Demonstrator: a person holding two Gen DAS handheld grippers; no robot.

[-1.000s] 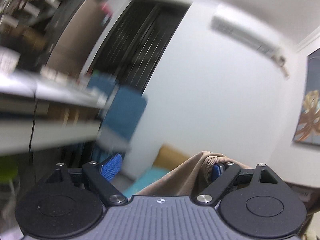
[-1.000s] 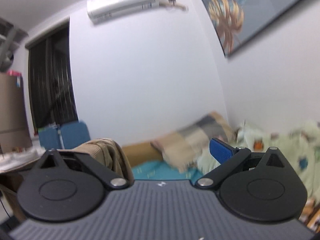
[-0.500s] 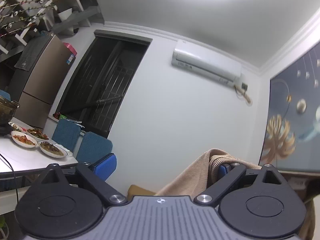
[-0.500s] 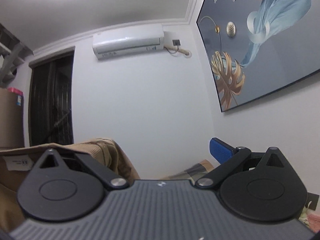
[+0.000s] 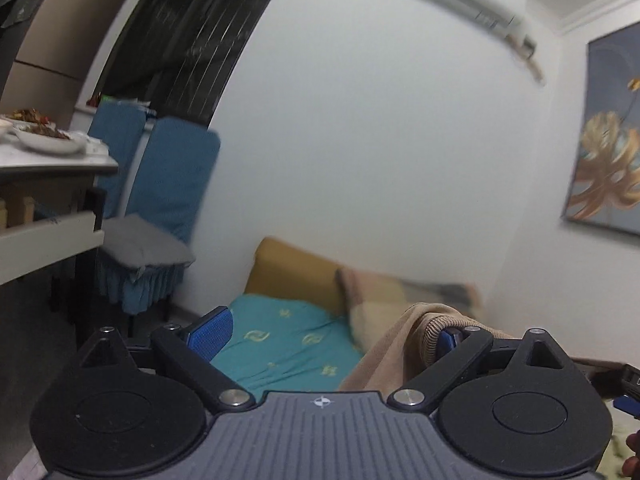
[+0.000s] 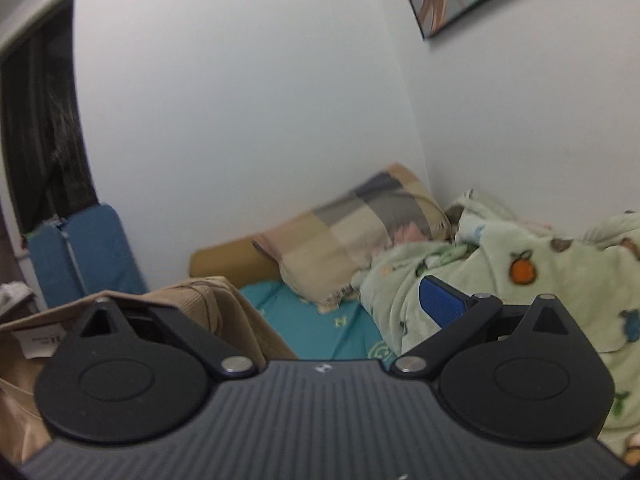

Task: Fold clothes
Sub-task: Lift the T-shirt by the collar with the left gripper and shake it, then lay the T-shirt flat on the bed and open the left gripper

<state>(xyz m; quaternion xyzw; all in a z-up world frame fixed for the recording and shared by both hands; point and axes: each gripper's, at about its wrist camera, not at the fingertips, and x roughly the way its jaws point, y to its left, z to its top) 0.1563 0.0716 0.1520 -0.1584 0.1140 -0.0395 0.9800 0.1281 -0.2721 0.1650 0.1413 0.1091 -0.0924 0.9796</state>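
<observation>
The left gripper (image 5: pixel 330 334) has its jaws spread wide — a tan garment (image 5: pixel 404 344) is draped over the right-hand blue pad (image 5: pixel 446 340) at lower right of the frame, while the left pad stands bare above the teal bedsheet (image 5: pixel 288 340). No pinch is visible there.

In the right wrist view the right gripper (image 6: pixel 320 300) also shows its jaws set far apart; the same tan garment (image 6: pixel 224 308) hangs over its left finger at lower left, a white label (image 6: pixel 38 342) showing on the cloth. The right blue pad (image 6: pixel 440 300) is free, in front of a pale green fruit-print blanket (image 6: pixel 540 272).

A checked pillow (image 6: pixel 360 232) leans in the corner against the wall, blue chairs (image 5: pixel 168 176) beside a desk (image 5: pixel 60 168) at left.
</observation>
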